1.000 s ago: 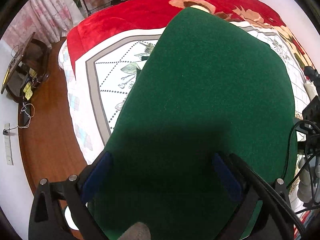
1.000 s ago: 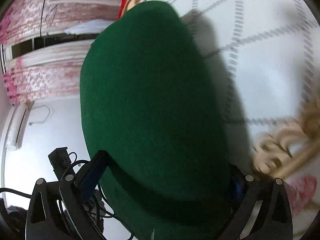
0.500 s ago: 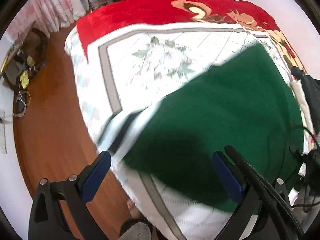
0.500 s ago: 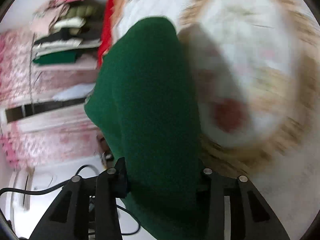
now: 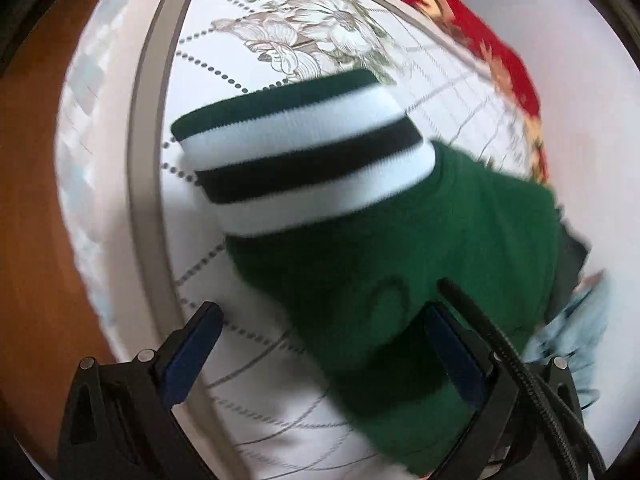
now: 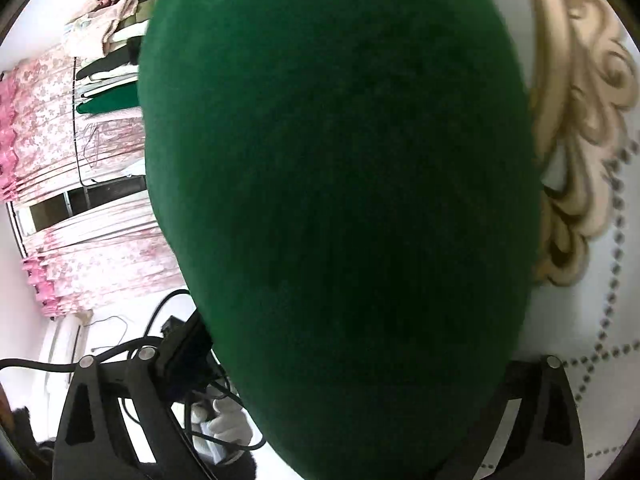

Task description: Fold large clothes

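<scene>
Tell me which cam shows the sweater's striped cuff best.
Left wrist. The striped cuff sits in full view on the bedspread, its green, white and dark bands clear despite blur. The right wrist view shows only plain green sweater filling the frame; no cuff is visible.

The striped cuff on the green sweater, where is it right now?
In the left wrist view the striped cuff lies upper centre on the white bedspread, just below its printed flowers, ahead of the open left tongs.
</scene>
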`<act>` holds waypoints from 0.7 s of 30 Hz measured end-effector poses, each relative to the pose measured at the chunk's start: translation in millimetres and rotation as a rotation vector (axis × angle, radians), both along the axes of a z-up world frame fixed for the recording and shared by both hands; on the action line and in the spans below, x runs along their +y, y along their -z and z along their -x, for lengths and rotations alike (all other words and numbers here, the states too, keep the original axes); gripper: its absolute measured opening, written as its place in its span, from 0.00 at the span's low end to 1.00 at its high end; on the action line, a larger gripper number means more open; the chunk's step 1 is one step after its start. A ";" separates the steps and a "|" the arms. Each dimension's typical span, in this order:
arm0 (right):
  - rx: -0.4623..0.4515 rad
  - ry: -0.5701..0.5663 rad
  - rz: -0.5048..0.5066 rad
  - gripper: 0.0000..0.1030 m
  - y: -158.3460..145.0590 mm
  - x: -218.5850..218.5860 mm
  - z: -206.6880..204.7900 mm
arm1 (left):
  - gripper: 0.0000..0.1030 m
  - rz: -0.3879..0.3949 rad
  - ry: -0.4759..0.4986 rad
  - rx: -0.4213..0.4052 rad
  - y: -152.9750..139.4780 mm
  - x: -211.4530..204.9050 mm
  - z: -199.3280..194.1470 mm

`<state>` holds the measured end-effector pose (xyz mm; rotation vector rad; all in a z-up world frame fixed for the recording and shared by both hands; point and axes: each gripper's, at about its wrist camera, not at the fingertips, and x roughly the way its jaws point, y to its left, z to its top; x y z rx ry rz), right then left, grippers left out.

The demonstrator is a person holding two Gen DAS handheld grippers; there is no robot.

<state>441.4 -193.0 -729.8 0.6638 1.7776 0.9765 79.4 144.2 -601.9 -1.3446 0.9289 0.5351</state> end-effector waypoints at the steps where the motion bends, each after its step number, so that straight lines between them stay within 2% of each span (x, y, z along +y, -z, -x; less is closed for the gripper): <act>1: 0.010 0.005 -0.013 0.98 1.6 2.1 -0.6 | 1.00 0.015 -0.019 -0.035 -0.9 1.1 -1.9; 5: 0.028 0.005 -0.033 0.98 6.2 9.1 0.6 | 1.00 0.083 -0.041 -0.174 0.1 5.2 -16.0; 7: 0.034 0.002 -0.037 0.98 7.9 12.8 0.6 | 1.00 0.102 -0.013 -0.183 7.0 3.3 -35.5; 11: 0.032 0.013 -0.035 0.95 12.4 14.0 5.0 | 1.00 0.037 0.032 -0.160 4.1 3.9 -62.8; 13: 0.010 0.044 -0.044 0.73 13.1 10.6 6.1 | 0.95 -0.018 0.025 -0.177 -4.5 6.4 -67.9; 14: 0.015 0.068 -0.059 0.67 12.7 8.5 5.2 | 0.78 -0.042 0.019 -0.169 -7.0 8.0 -68.3; 15: 0.003 0.088 -0.076 0.58 10.7 8.7 7.1 | 0.59 -0.058 0.020 -0.159 -5.1 10.2 -68.3; 16: -0.012 0.100 -0.082 0.51 7.9 6.8 8.4 | 0.51 -0.071 0.021 -0.157 -7.4 11.1 -68.1; 17: -0.026 0.117 -0.089 0.49 3.3 8.0 10.5 | 0.38 -0.089 0.018 -0.165 -13.0 13.7 -69.6; 18: -0.040 0.125 -0.093 0.46 -1.3 10.1 11.9 | 0.32 -0.100 0.020 -0.173 -17.9 15.0 -71.4; 21: -0.076 0.155 -0.103 0.42 -17.7 15.9 14.4 | 0.26 -0.164 0.049 -0.174 -42.0 13.9 -83.4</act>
